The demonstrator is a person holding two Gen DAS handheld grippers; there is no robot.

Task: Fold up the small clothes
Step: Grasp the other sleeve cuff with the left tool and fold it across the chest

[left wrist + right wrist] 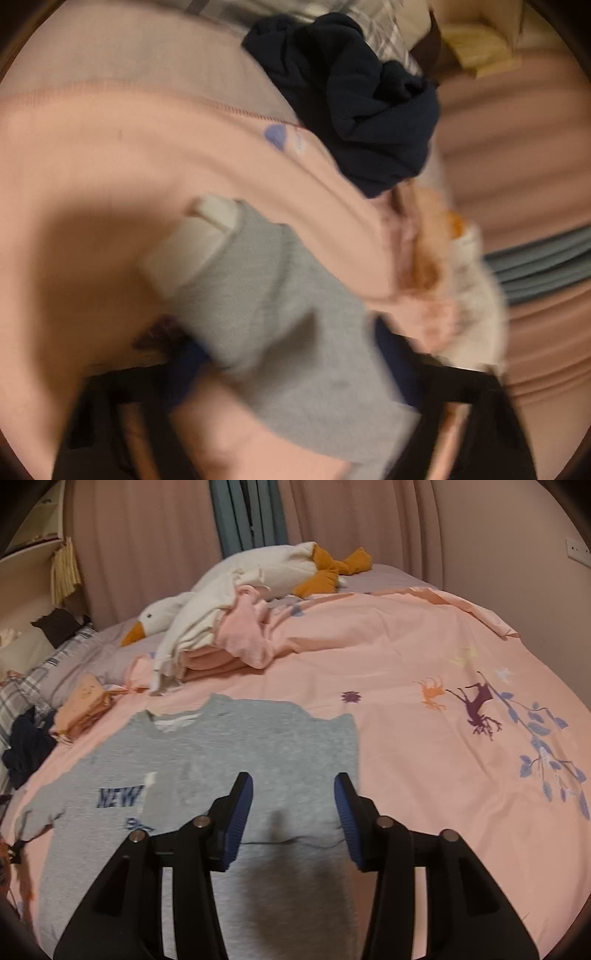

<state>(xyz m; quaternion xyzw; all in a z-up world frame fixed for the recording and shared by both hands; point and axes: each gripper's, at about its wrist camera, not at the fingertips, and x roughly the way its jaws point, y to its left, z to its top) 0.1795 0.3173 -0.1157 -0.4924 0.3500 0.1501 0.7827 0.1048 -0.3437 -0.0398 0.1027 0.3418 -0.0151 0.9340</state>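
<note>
1 grey tee point(229, 760), 1 plush goose point(236, 590), 1 navy garment point(27, 746).

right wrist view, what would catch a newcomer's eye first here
Probably the grey t-shirt with blue lettering, spread on the pink bedspread right ahead of the right gripper, whose blue-padded fingers stand apart above it. Next, the white plush goose with orange beak and feet, lying across the far side of the bed above a pile of pink clothes.

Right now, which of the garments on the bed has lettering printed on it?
The grey T-shirt spread flat on the duvet; the dark navy garment and folded peach clothes show none.
</note>
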